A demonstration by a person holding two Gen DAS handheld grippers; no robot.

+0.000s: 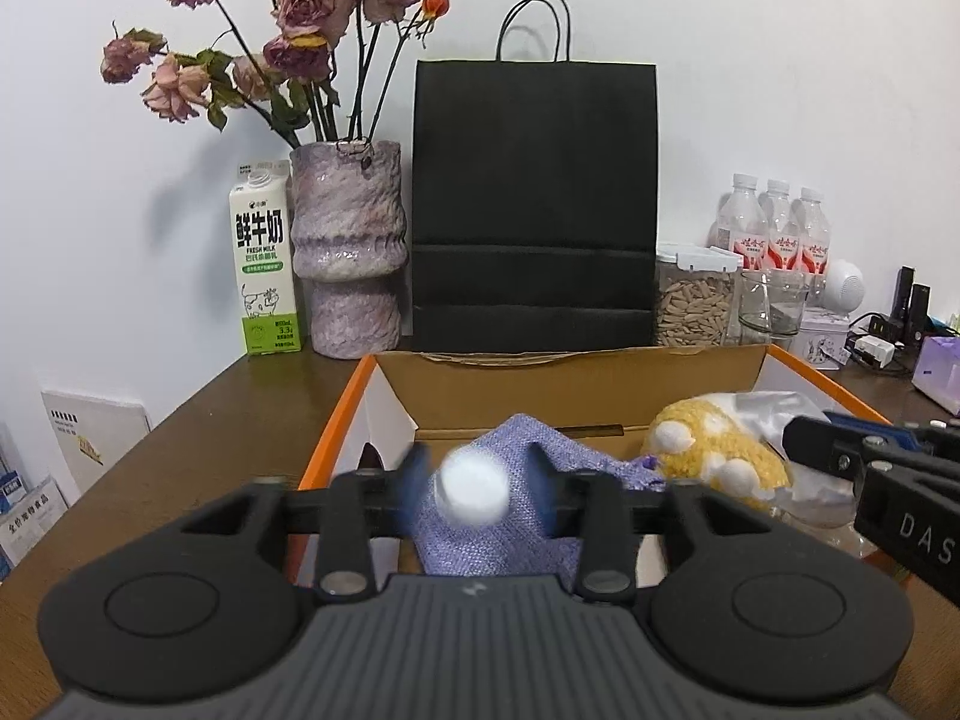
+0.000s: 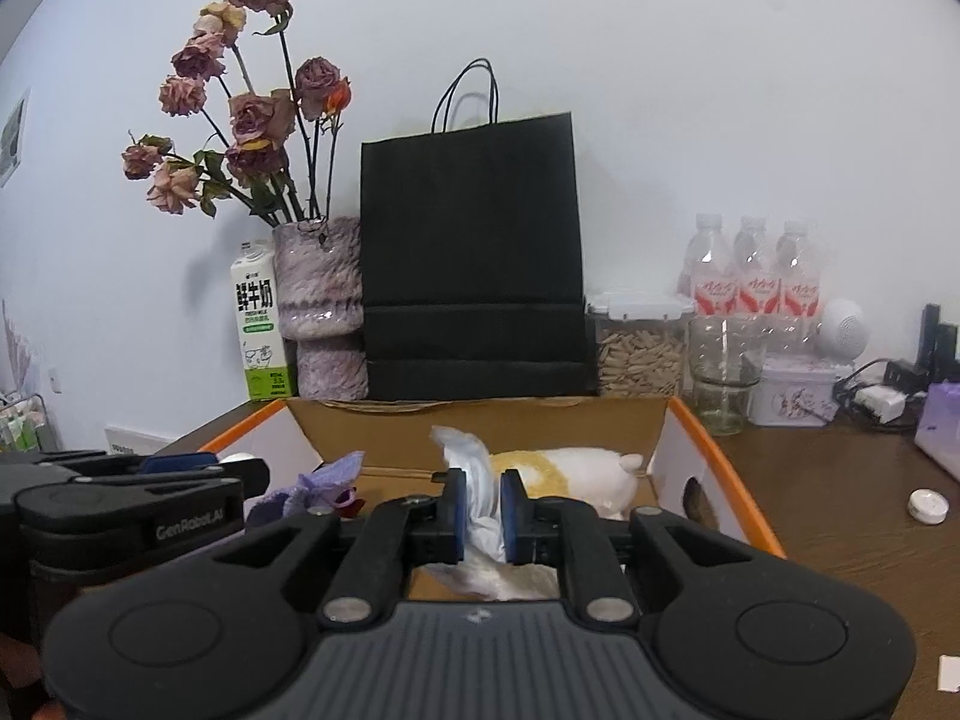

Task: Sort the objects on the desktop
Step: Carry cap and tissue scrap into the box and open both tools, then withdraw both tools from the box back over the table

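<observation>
- Desktop objects are being gathered into the cardboard box point(image 1: 576, 384) with the orange rim, which sits on the surface directly ahead of both tools.
- A small white cylinder point(image 1: 471, 491) is seen between the blurred blue pads of the left tool point(image 1: 477, 483), above the purple cloth pouch point(image 1: 510, 516) in the box; it appears to be released or dropping.
- The left tool stands about half open, and the pads do not seem to press on the cylinder, though blur makes contact hard to judge.
- The right tool point(image 2: 482, 513) is nearly closed, and its blue pads point(image 2: 454, 513) pinch a crumpled clear plastic wrapper point(image 2: 480, 498) over the box, just in front of the yellow-and-white plush toy point(image 2: 570, 471).
- A risk is judged: the cylinder could bounce off the soft pouch and roll out over the box's near edge.
- Another risk is judged: the thin wrapper could slip from the narrow pinch, or cling to a pad when released.
- The two tools hang close together, so a collision is possible if either is swung sideways.
</observation>
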